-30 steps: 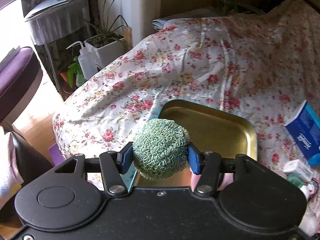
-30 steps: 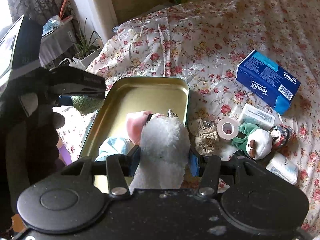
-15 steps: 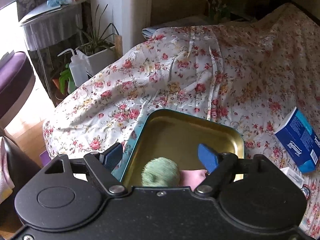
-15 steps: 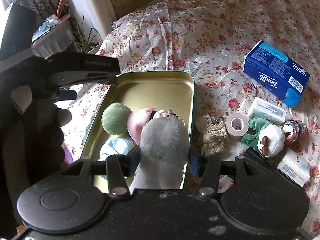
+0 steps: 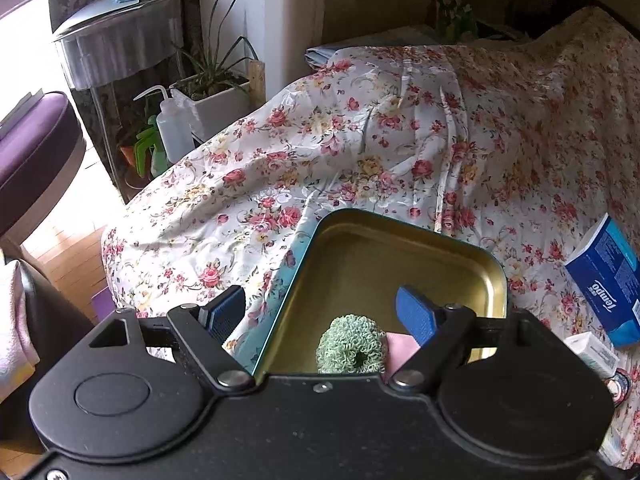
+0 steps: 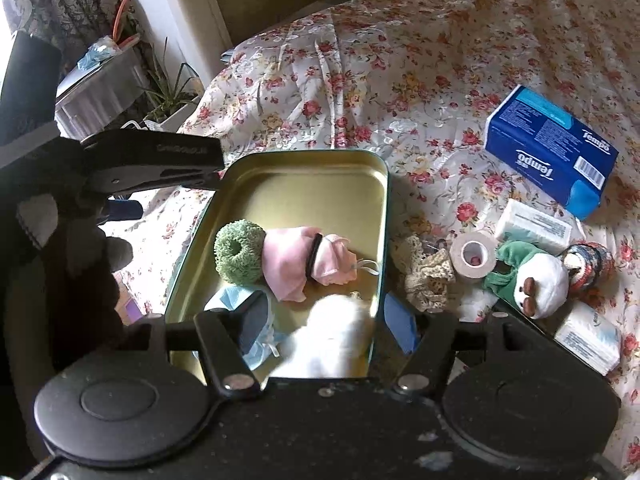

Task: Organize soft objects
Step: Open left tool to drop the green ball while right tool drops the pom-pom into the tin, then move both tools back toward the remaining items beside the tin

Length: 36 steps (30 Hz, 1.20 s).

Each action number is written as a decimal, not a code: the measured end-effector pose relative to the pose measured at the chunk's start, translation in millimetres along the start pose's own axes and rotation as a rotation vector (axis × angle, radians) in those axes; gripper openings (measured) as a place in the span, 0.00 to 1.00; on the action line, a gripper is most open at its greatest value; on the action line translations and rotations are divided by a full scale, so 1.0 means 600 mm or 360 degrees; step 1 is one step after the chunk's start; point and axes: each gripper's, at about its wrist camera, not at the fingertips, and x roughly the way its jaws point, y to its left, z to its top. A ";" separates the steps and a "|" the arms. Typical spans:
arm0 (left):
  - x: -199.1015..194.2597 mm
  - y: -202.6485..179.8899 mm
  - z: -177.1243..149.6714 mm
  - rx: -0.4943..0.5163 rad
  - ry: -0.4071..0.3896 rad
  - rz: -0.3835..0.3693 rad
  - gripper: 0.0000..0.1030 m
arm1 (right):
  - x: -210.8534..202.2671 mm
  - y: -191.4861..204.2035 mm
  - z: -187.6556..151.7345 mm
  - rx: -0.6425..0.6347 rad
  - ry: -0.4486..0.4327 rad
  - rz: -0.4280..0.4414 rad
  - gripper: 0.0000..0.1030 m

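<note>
Floral bedspread (image 6: 400, 92) under the gold tin (image 6: 304, 168). My left tongs (image 5: 320, 312) stand apart above the green scrunchie (image 5: 352, 346) lying inside. My right tongs (image 6: 320, 320) are opening, the white fluffy toy (image 6: 336, 340) dropping between them; it may catch the rim and spill.

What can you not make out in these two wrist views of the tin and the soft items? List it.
- White fluffy item, right wrist view: motion-blurred, and the gripper body cuts off its lower part.
- Light blue item, right wrist view: half hidden behind a finger pad.
- Pink cloth, left wrist view: a sliver shows; the gripper covers the rest.
</note>
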 end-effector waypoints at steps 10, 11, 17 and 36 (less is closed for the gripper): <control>-0.025 -0.015 -0.007 0.0096 -0.0019 -0.0012 0.78 | -0.026 -0.035 -0.013 0.0059 -0.0010 -0.0054 0.65; -0.029 -0.017 -0.008 0.0112 -0.0029 -0.0012 0.78 | -0.029 -0.039 -0.015 0.0063 -0.0011 -0.0059 0.66; -0.057 -0.028 -0.017 0.0223 -0.0097 -0.0032 0.85 | -0.049 -0.071 -0.033 0.0105 -0.0030 -0.0111 0.72; -0.104 -0.154 -0.081 0.0593 -0.0126 -0.0293 0.88 | -0.116 -0.305 -0.083 0.0482 -0.0222 -0.0569 0.91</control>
